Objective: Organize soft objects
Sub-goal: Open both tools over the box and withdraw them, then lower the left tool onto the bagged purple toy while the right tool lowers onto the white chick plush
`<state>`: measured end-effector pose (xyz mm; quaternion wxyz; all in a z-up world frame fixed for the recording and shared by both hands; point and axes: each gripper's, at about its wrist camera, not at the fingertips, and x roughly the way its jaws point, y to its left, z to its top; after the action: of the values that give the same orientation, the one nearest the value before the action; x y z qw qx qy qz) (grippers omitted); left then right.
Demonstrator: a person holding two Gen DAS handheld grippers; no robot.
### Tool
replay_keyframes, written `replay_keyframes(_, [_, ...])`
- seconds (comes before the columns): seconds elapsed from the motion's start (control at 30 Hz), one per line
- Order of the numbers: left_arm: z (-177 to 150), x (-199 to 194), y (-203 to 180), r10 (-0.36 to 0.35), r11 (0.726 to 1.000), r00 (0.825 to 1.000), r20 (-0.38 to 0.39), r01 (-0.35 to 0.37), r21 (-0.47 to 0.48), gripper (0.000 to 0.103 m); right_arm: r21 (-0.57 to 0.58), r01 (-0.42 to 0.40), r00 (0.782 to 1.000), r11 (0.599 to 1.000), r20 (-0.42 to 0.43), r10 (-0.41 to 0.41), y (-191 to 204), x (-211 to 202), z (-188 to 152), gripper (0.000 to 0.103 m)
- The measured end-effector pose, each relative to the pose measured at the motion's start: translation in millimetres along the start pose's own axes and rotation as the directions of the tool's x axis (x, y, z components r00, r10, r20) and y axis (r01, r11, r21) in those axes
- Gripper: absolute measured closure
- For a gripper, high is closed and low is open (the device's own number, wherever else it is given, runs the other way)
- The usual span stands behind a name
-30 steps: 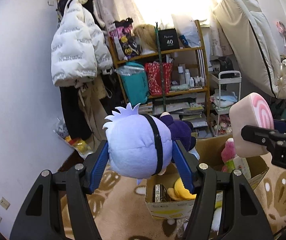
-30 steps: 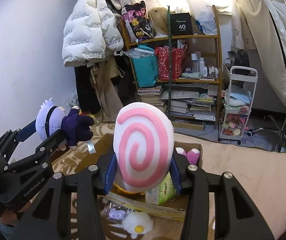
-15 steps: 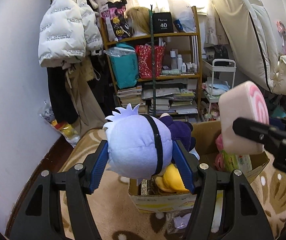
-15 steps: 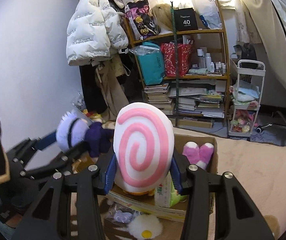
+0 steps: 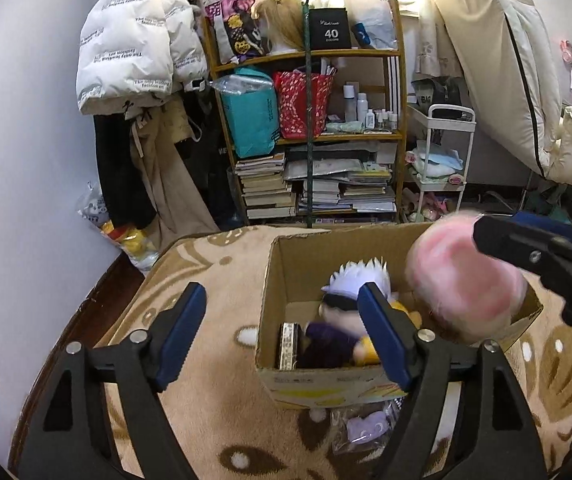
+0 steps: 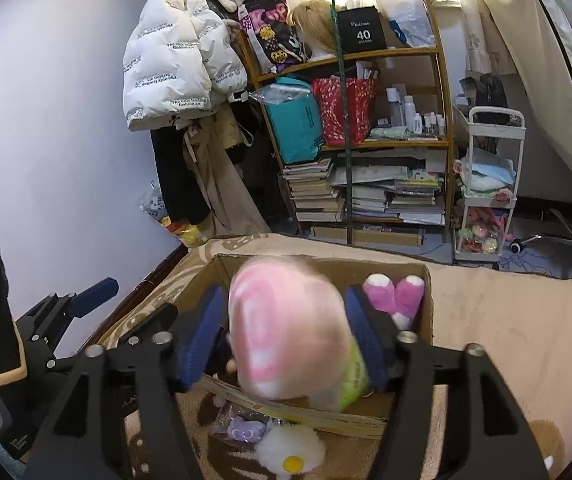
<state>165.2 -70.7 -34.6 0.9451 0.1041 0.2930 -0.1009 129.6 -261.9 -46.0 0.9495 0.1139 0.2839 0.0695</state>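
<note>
1. The left gripper [image 5: 281, 336] has just spread its jaws; nothing sits between them.
2. The white-haired doll [image 5: 350, 300] lies in the cardboard box [image 5: 286, 264].
3. The right gripper [image 6: 286, 336] has just widened too; the blurred pink swirl cushion [image 6: 290, 332] hangs between its pads, at the doll's three o'clock.

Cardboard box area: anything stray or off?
Yes. Two soft items lie on the rug outside the cardboard box, against its near wall: a bagged purple plush and a white fluffy flower. The pink swirl cushion is motion-blurred between the right gripper's just-opened jaws.
</note>
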Motion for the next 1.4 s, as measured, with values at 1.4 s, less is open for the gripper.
replay_keyframes(1.4, [-54, -19, 12, 0.017, 1.0, 0.962, -0.274, -0.018, -0.002, 0.004, 0.04, 0.116, 0.966, 0.992, -0.238, -0.103, 4, -14, -55, 0.0])
